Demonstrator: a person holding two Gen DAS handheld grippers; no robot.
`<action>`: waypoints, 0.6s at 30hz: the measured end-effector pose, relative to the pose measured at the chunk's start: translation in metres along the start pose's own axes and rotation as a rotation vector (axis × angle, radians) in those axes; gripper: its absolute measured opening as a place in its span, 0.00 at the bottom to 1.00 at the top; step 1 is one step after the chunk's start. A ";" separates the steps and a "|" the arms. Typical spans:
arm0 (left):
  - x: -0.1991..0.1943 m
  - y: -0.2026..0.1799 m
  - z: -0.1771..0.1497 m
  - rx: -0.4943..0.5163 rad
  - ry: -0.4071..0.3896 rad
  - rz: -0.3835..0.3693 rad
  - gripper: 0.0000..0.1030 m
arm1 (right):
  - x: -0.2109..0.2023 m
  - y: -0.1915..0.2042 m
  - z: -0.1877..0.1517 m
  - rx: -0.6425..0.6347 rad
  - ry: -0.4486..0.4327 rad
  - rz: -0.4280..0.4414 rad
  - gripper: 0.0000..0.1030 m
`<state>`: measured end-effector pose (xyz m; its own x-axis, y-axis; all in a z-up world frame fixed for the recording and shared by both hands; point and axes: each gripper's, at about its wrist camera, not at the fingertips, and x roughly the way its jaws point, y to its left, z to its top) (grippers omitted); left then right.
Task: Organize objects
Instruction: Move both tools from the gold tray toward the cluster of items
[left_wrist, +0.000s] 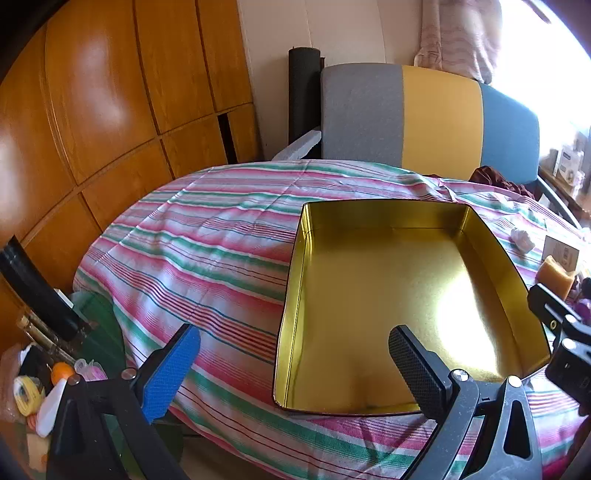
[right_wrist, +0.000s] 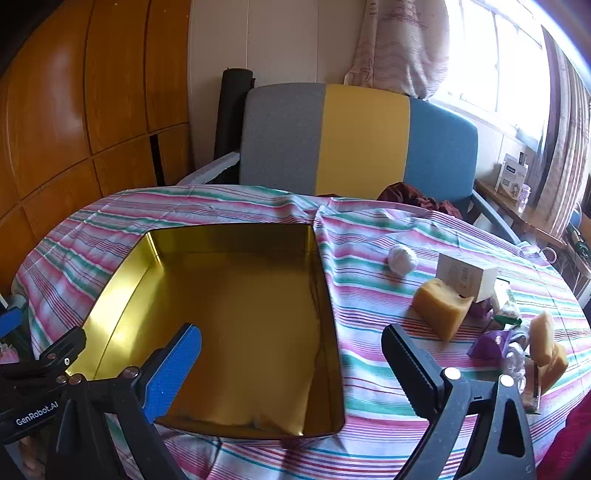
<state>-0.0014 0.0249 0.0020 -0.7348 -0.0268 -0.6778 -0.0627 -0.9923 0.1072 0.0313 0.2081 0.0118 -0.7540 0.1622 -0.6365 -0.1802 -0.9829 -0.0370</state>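
Both grippers wide open, nothing between the jaws: left gripper (left_wrist: 293, 363) hangs over the near-left corner of the gold tin (left_wrist: 295, 295), right gripper (right_wrist: 291, 363) over the tin's near-right wall. Tin sits on the striped tablecloth (right_wrist: 369, 295), empty.

Loose items all lie right of the tin, apart from it: yellow sponge block (right_wrist: 441, 308) nearest, purple piece (right_wrist: 489, 345) and a second yellow block (right_wrist: 546, 350) at the right edge among clutter I can't resolve, cream carton (right_wrist: 467, 275) just behind the first sponge, white crumpled ball (right_wrist: 402, 258) further back. Chair (right_wrist: 358, 140) behind the table.

My read: start of the job, nothing packed yet. Next move: swing the right gripper right and down onto the nearest sponge, close, carry it into the tin.
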 end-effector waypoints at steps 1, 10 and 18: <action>-0.001 -0.001 0.000 0.004 -0.003 -0.001 1.00 | 0.000 -0.002 0.000 0.002 -0.001 -0.001 0.97; -0.005 -0.008 -0.001 0.031 -0.009 -0.008 1.00 | -0.003 -0.015 0.000 0.021 -0.002 -0.010 0.97; -0.005 -0.018 -0.001 0.060 -0.004 -0.022 1.00 | -0.004 -0.032 0.004 0.035 -0.002 -0.024 0.97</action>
<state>0.0040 0.0428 0.0032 -0.7358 -0.0046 -0.6772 -0.1187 -0.9836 0.1356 0.0376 0.2392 0.0181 -0.7507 0.1856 -0.6340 -0.2202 -0.9751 -0.0248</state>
